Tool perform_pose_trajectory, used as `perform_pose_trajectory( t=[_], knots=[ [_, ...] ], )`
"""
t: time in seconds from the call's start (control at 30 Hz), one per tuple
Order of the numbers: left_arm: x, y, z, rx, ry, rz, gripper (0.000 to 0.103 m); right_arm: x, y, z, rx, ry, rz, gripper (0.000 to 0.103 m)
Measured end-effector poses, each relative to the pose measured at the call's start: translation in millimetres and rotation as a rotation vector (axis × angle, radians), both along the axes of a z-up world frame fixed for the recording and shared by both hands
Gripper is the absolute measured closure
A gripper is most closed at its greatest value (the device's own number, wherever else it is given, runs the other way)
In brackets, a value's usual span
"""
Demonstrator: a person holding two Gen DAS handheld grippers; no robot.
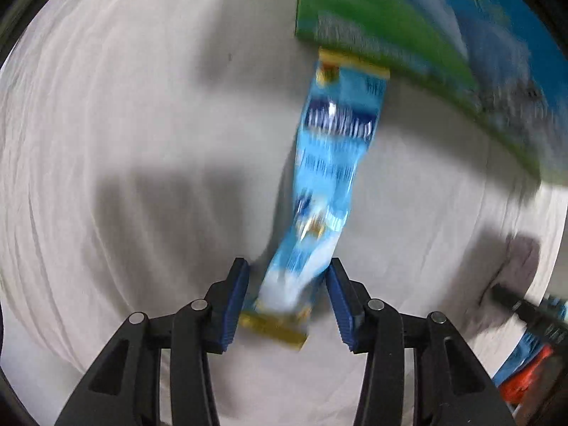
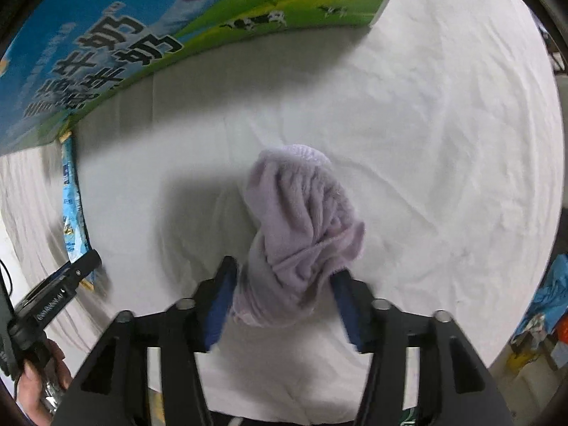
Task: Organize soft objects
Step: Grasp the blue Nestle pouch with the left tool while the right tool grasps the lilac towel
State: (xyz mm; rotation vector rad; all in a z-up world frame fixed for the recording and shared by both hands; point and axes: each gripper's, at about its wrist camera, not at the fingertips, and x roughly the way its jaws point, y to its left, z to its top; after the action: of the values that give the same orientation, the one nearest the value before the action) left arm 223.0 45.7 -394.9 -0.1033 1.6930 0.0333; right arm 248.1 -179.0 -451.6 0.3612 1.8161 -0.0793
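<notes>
Between the blue pads of the left gripper (image 1: 287, 294) a long light-blue snack packet (image 1: 326, 177) is seen, its near yellow-sealed end lying in the gap; whether the pads press on it cannot be told through the motion blur. The packet's long axis runs away from the gripper, and its far sealed end reaches the foot of the green-and-blue carton (image 1: 408, 35). Print on the packet is smeared and unreadable. Between the spread fingers of the right gripper (image 2: 284, 294) a bunched lilac fleece cloth (image 2: 301, 227) is held, its folds pointing forward over the white sheet (image 2: 443, 142); the right finger's tip is covered by cloth. The carton is cut off at the frame edges.
</notes>
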Motion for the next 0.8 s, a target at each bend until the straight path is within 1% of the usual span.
perform_pose_trajectory(
  t=[0.07, 0.13, 0.17, 0.2, 0.27, 0.33, 0.47, 0.53, 0.57, 0.6, 0.63, 0.7, 0.73, 0.8],
  knots=[
    [5.7, -4.3, -0.5, 0.021, -0.004, -0.03, 0.06, 0.0, -0.8, -4.6, -0.007, 0.003, -0.004, 0.044],
    [13.0, -18.4, -1.6, 0.043, -0.015, -0.082, 0.061, -1.4, 0.9, -8.6, -0.007, 0.005, -0.003, 0.047],
    [13.8, -22.6, -1.5, 0.049, -0.018, -0.097, 0.064, -2.6, 0.4, -6.9, -0.017, 0.0, 0.009, 0.057],
    [10.1, -26.1, -0.5, 0.045, -0.022, -0.108, 0.074, -2.6, 4.1, -7.2, -0.024, 0.005, 0.034, 0.058],
    [-1.0, -34.4, -0.2, 0.048, -0.018, -0.141, 0.078, -10.6, 9.6, -7.4, -0.011, 0.023, 0.081, 0.058],
    [-19.3, -29.1, 2.8, 0.046, -0.009, -0.149, 0.078, -23.3, 16.4, -7.5, -0.004, 0.049, 0.143, 0.058],
    [-63.9, -24.5, 5.9, -0.008, 0.035, -0.147, 0.077, -43.8, 30.6, -5.7, -0.014, 0.069, 0.255, 0.058],
    [-72.1, -20.8, 4.7, -0.014, 0.043, -0.142, 0.077, -48.8, 33.2, -6.0, -0.004, 0.062, 0.265, 0.058],
    [-68.9, -19.6, 1.5, -0.009, 0.048, -0.137, 0.076, -50.0, 33.9, -6.7, 0.002, 0.058, 0.262, 0.056],
    [-64.8, -4.4, -4.2, 0.001, 0.053, -0.118, 0.075, -50.6, 33.7, -7.5, 0.002, 0.047, 0.248, 0.054],
    [-61.5, -8.5, -7.7, 0.0, 0.058, -0.105, 0.075, -47.9, 34.8, -7.4, 0.001, 0.043, 0.236, 0.052],
    [-56.4, -8.4, -8.6, -0.002, 0.05, -0.087, 0.072, -54.6, 28.4, -5.3, 0.007, 0.039, 0.204, 0.039],
    [-46.6, -10.4, -10.9, 0.013, 0.052, -0.098, 0.072, -57.0, 24.8, -3.8, 0.017, 0.037, 0.176, 0.037],
    [-43.0, -18.5, -11.6, 0.038, 0.052, -0.118, 0.071, -58.8, 14.4, -1.6, 0.04, 0.039, 0.131, 0.036]
  ],
)
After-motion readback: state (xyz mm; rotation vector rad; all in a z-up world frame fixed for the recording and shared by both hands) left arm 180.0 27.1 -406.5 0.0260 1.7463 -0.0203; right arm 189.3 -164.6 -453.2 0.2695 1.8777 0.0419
